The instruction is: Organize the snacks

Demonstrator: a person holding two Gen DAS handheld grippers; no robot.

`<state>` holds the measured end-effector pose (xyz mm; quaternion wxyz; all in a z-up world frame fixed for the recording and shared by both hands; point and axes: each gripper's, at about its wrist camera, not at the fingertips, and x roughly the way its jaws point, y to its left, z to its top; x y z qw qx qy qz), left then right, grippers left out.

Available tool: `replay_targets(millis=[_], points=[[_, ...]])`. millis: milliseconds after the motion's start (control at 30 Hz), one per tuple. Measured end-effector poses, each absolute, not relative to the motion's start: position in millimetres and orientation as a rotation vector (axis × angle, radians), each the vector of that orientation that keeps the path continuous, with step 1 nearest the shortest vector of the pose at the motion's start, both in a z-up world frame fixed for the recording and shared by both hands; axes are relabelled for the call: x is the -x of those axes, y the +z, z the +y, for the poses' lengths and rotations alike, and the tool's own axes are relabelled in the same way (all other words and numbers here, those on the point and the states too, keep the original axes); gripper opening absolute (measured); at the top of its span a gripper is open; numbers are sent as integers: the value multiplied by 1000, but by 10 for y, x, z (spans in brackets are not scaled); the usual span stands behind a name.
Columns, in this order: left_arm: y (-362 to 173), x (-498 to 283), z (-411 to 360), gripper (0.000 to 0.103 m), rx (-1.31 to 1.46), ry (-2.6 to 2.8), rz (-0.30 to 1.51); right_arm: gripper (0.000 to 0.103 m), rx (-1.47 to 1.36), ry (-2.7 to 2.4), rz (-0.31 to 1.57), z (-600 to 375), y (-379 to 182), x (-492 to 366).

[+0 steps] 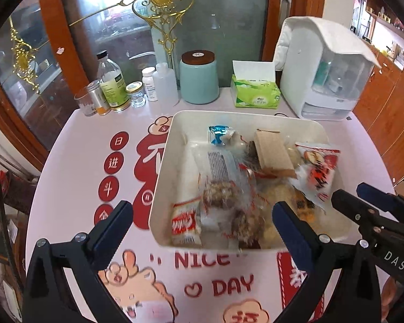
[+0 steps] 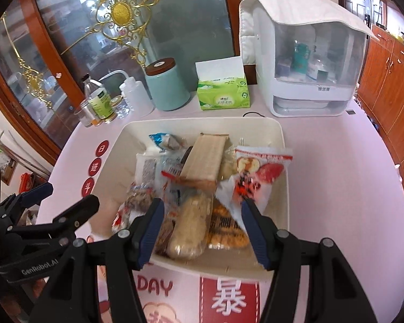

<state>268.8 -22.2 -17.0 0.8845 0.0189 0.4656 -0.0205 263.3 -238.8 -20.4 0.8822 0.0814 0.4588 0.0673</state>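
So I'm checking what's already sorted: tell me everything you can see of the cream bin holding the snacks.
The bin is a cream, smooth, plastic-looking rectangular tub with rounded corners and sloped walls, open on top. It sits upright on the pink printed table cover, in front of the tissue pack and teal canister. Wrapped snacks lie heaped inside, among them a tan flat packet and a red-and-white pouch leaning at the right wall. Neither gripper touches it.
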Motion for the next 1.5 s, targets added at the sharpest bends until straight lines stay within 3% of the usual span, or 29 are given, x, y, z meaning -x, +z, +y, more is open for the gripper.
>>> replay_targets(millis=[567,867,1500], points=[[307,-982,-261,102,-26,-39,894,62,-208,203,874,-2400,219,-1056],[541,-303,-234,102,-41,-8,830,68,-214,185,844,-2396,443,-416],[481,11,-375,102,-21,51,853,69,-188,148,871,-2484,353,-44]])
